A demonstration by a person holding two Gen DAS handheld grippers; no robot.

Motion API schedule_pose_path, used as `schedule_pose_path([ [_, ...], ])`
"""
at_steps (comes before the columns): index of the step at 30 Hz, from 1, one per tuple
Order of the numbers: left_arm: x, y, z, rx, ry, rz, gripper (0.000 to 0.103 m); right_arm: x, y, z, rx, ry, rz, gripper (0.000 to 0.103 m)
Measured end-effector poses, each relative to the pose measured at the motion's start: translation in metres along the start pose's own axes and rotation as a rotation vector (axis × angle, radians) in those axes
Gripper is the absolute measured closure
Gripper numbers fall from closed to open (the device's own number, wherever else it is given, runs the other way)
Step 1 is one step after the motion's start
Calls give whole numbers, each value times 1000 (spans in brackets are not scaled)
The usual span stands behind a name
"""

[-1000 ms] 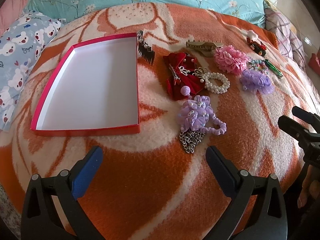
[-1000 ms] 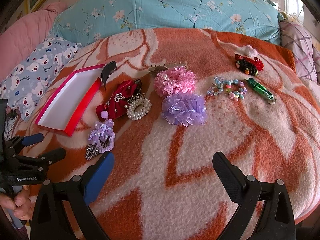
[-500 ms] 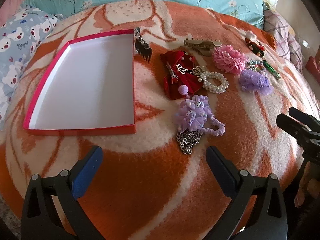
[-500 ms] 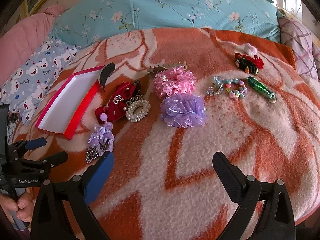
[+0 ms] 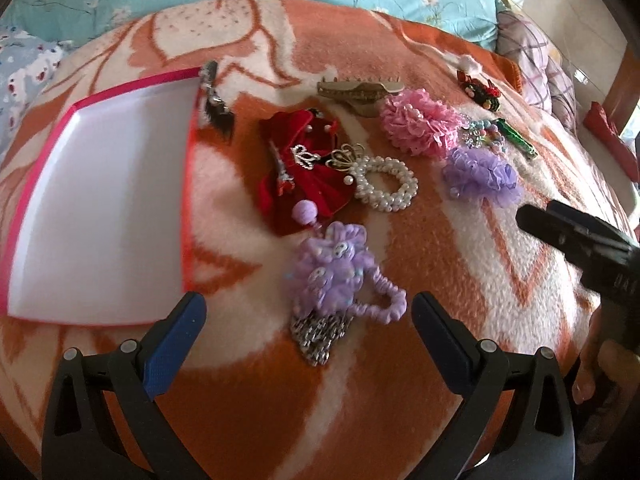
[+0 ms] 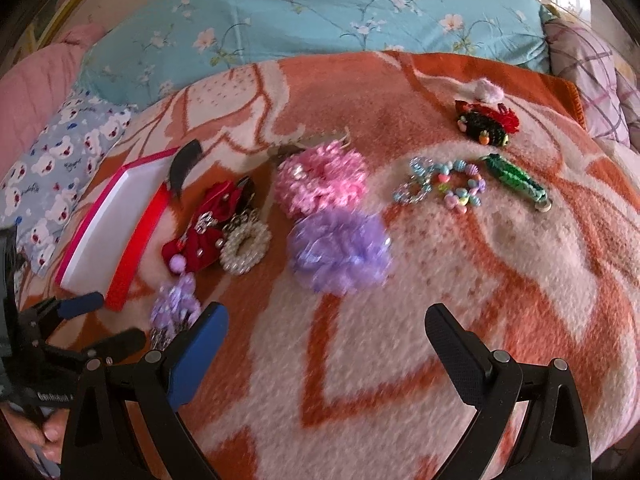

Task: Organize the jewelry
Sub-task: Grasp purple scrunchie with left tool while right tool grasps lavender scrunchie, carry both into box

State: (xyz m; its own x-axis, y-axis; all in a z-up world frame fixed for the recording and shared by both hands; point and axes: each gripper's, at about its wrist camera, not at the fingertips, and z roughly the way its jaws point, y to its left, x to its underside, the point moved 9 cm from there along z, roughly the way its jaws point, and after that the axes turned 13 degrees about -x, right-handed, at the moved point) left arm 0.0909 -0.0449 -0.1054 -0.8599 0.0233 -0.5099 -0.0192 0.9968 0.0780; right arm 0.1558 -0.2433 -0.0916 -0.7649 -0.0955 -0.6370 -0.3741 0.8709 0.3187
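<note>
Left gripper (image 5: 306, 332) moved closer over purple scrunchie (image 5: 336, 272), jaws wide, empty

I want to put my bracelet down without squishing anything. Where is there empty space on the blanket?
The white inside of the red box is bare. So is the blanket in front of the purple scrunchie and green clip. It is crowded between the red bow, pearl bracelet and pink scrunchie.
</note>
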Motion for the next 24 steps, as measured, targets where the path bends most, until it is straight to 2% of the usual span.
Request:
schedule_pose_path([
  [5,-5,-3,14,30,28,-6,3,-16,-11,12,0,-11,27,5],
  [9,-6,-8,23,54,47,9,18,-22,-17,28,-2,7,46,7],
  [11,-6,-12,31,52,61,28,31,-22,-19,34,1,17,44,13],
  [13,-5,-16,34,33,50,55,44,-20,-20,41,4,36,40,32],
  [14,-5,-17,35,39,46,66,51,-18,-21,45,1,49,42,37],
  [15,-5,-21,35,67,50,74,70,-16,-23,47,0,58,44,48],
  [16,-4,-23,35,91,60,72,72,-15,-24,48,3,61,46,59],
  [17,-4,-23,35,102,59,69,73,-15,-25,48,4,58,47,65],
  [19,-5,-23,32,105,49,68,76,-16,-24,45,-3,45,45,86],
  [24,-12,-14,15,139,14,27,77,-20,-14,34,-33,10,19,94],
])
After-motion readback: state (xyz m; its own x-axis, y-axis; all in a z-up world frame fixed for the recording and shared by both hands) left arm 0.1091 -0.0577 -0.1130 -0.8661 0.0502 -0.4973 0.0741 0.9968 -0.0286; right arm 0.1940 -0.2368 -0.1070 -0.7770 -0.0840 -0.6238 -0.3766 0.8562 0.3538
